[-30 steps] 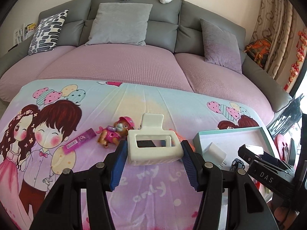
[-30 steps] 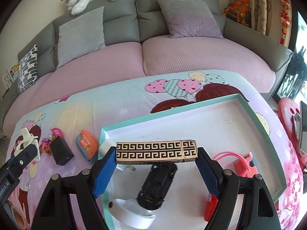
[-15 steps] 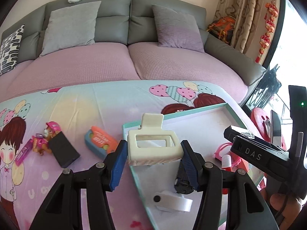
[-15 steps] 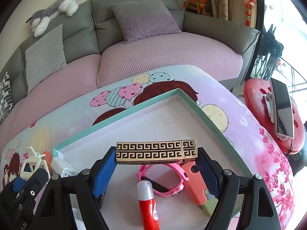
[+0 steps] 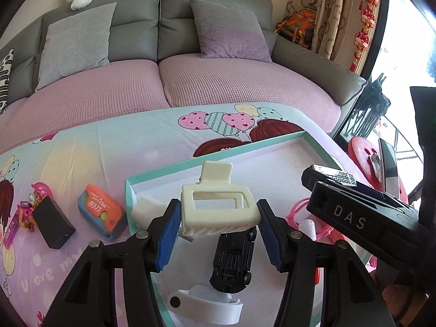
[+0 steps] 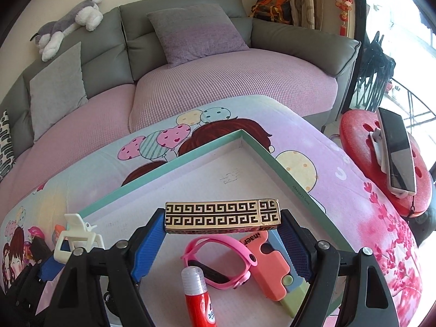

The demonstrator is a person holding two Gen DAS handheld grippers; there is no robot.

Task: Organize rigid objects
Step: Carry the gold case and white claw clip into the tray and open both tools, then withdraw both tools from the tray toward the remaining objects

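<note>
Cartoon-printed bedding (image 5: pixel 114 147) carries a teal-rimmed box (image 6: pixel 174 163). Your left gripper (image 5: pixel 218 218) fingers clamp a cream hair clip (image 5: pixel 218 207) above the box's near left corner; your right gripper (image 6: pixel 222 242) fingers pinch a gold patterned bar (image 6: pixel 222 214) over its right side.

Right tongs (image 6: pixel 222 241) clamp gold patterned bar (image 6: pixel 222 216) above teal tray (image 6: pixel 174 160); pink band (image 6: pixel 218 261) below.
</note>
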